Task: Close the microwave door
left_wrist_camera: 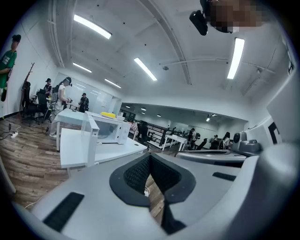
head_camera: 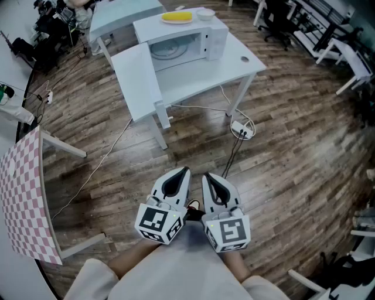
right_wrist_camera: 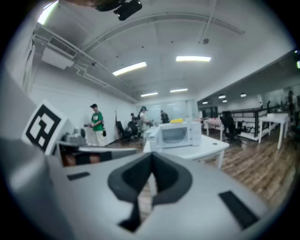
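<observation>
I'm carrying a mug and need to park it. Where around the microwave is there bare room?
Two bare patches: the tabletop in front of the microwave, between the open door and the right corner, and the white surface left of that door. The microwave's top is crowded: a yellow item and a white bowl.

light: bright, ceiling tubes (left_wrist_camera: 92,26) | edges: fisheye-warped, vignetted | right gripper view: soft
</observation>
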### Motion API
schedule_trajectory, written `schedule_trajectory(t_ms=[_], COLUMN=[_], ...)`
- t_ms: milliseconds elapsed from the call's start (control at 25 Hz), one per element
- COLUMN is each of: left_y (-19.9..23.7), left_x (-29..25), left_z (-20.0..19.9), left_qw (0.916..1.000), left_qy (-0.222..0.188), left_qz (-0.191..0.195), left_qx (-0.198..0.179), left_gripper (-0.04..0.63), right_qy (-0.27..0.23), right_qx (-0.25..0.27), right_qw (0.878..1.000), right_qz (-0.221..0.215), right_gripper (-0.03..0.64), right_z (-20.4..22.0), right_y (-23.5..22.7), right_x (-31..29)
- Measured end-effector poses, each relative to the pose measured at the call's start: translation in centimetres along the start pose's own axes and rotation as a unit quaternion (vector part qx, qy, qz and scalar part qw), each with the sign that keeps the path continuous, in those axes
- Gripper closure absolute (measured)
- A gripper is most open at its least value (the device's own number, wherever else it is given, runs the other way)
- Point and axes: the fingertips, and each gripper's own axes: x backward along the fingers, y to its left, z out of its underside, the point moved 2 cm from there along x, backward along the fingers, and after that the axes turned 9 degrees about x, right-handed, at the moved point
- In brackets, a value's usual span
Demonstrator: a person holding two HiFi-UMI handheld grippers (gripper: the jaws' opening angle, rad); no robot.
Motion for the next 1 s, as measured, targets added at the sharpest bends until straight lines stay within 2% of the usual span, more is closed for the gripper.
schedule_trajectory(t_ms=[320,560,1000], left_y=[0.01,-0.24,-0.72], left_x=[0.39,0.1,-0.01], left_z=[-0.15,0.27,0.37], left_qw=[1.0,0.9997,0.9995], left_qy=[-0.005,0.0,0.001], left_qz=[-0.002,-0.004,-0.001], left_qx=[-0.006,-0.024,-0.031], left_gripper=[0.586,0.586,0.586], right_qy=[-0.004,-0.001,0.003], right_qx=[0.006,-0.017,-0.012], right_qw=[1.0,1.0,1.0], right_qz=[-0.006,0.0,0.0], right_gripper=[0.595,0.594,0.594], right_z=[-0.13,0.33,0.81], right_y=[0.63,0.45,0.47], right_x=[0.1,0.04,0.21])
